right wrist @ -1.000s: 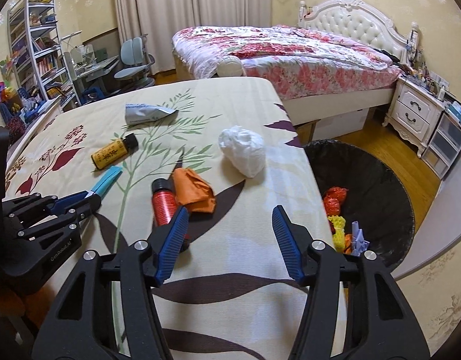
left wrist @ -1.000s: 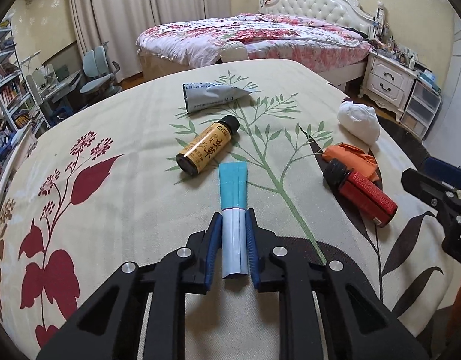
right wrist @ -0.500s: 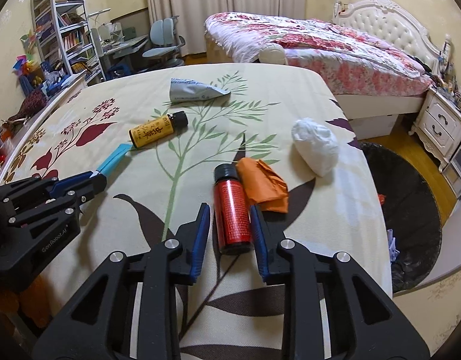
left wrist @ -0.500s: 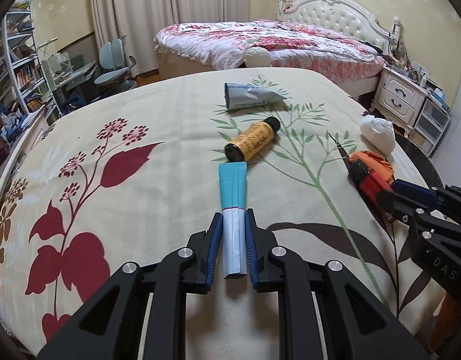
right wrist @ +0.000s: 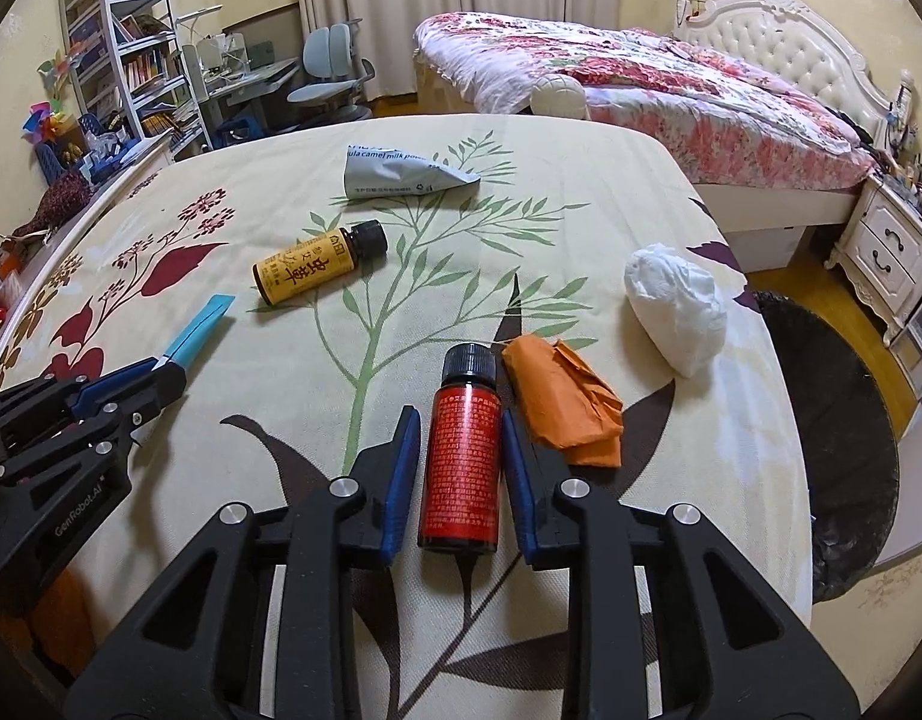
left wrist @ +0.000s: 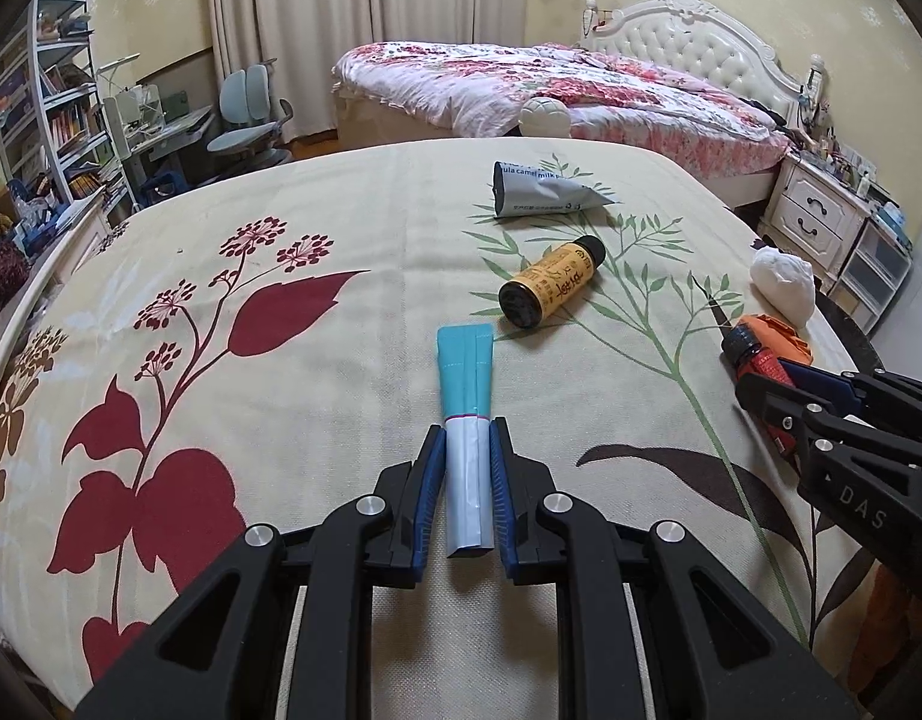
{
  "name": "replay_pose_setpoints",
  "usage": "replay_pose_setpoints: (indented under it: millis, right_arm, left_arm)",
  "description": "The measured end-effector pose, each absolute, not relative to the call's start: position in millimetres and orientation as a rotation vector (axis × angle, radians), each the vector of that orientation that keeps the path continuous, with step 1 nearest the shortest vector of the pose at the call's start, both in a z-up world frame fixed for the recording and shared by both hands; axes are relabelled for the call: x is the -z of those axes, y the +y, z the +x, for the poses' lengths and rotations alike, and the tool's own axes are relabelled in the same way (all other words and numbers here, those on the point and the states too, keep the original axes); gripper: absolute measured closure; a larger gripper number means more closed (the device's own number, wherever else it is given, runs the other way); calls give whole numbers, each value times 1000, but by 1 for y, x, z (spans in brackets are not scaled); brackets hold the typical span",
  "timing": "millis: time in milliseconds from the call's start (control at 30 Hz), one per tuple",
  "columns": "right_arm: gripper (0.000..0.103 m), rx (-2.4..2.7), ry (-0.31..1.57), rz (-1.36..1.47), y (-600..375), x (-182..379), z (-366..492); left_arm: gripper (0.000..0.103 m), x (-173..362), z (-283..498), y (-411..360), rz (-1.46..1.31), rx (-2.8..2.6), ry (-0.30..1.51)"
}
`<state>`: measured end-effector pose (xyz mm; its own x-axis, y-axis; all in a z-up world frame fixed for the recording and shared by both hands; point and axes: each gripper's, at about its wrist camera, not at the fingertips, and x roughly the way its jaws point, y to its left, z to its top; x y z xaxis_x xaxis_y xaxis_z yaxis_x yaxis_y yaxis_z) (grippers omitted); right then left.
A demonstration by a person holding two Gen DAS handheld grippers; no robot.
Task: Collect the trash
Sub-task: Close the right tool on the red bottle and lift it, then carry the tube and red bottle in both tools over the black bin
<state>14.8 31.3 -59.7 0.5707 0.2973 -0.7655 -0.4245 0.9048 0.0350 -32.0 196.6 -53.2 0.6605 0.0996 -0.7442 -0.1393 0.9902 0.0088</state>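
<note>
My left gripper (left wrist: 467,438) is shut on a white and teal tube (left wrist: 466,396) lying on the floral tablecloth; the tube also shows in the right wrist view (right wrist: 200,327). My right gripper (right wrist: 458,426) has its jaws closed against a red bottle with a black cap (right wrist: 461,450), which lies on the cloth; the bottle also shows in the left wrist view (left wrist: 755,360). An orange crumpled wrapper (right wrist: 560,402) lies right beside the bottle. A yellow bottle (right wrist: 317,264), a grey milk-powder pouch (right wrist: 401,174) and a white crumpled wad (right wrist: 677,306) lie farther on.
A black trash bin (right wrist: 833,420) stands on the floor off the table's right edge. A bed (right wrist: 641,78), nightstand (right wrist: 887,252), desk chairs (right wrist: 329,66) and bookshelf (right wrist: 119,54) stand behind the table.
My right gripper moved left over the red bottle and closed from wide open onto it. My left gripper stayed shut on the tube and swung its view to the left.
</note>
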Motion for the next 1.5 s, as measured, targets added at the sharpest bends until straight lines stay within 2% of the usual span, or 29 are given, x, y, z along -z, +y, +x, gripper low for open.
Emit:
replay_pose_setpoints:
  millis: [100,167,833,1500]
  right_arm:
    - [76,-423,865,-171,34,62,15]
    - [80,-419,861,-178,35,62,14]
    - [80,-417,824,-143,21,56,-6]
    - [80,-270,723,-44,-57,17,-8]
  left_arm:
    - [85,54,-32,198,-59,-136,841]
    - [85,54,-32,199,-64,-136,843]
    - [85,45,-41,199,-89,-141,801]
    - [85,21,-37,137,-56,7,719]
